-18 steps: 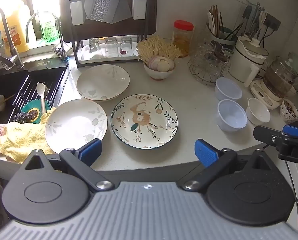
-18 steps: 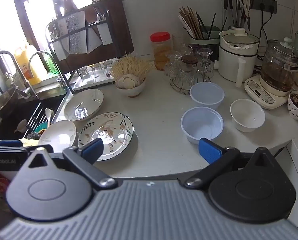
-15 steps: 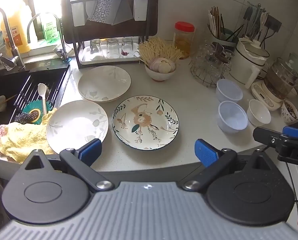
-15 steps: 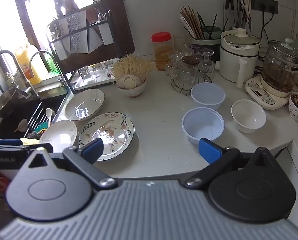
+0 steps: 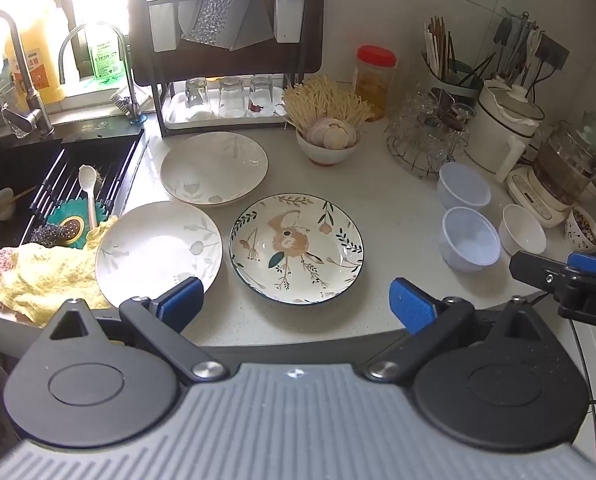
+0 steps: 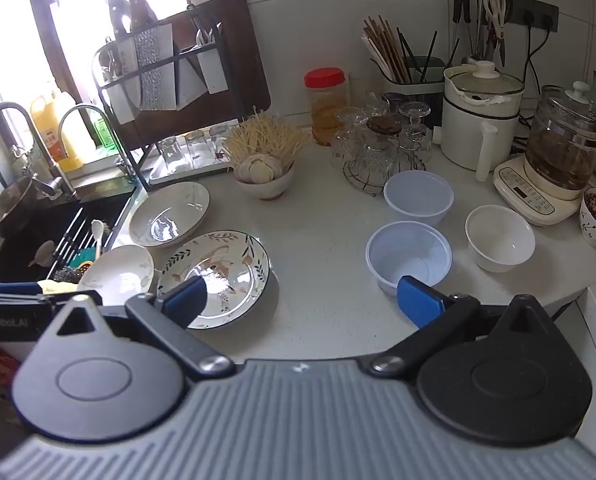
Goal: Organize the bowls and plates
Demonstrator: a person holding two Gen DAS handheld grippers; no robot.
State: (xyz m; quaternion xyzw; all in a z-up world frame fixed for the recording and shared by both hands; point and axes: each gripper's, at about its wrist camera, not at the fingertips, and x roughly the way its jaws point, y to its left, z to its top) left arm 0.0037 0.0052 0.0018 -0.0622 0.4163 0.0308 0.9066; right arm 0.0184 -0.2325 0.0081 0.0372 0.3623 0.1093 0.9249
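Three plates lie on the white counter: a floral plate [image 5: 296,247] [image 6: 218,276] in the middle, a white plate [image 5: 158,253] [image 6: 118,274] near the sink, and a deeper white plate [image 5: 214,168] [image 6: 170,220] behind them. Two translucent plastic bowls [image 5: 470,238] [image 5: 463,185] [image 6: 409,255] [image 6: 418,197] and a white ceramic bowl [image 5: 523,234] [image 6: 499,238] stand at the right. My left gripper [image 5: 296,306] is open and empty, in front of the floral plate. My right gripper [image 6: 301,300] is open and empty, short of the near plastic bowl.
A black sink [image 5: 38,184] with a rack, spoon and sponge is at the left, with a yellow cloth [image 5: 46,276] at its corner. A dish rack with glasses [image 5: 226,96], a bowl of garlic and mushrooms [image 5: 329,140], a glass stand [image 5: 425,140], a cooker [image 5: 505,128] and a kettle [image 5: 557,176] line the back.
Both grippers have drifted slightly, so the views shift a little. Nothing on the counter has moved, and both grippers stay open.
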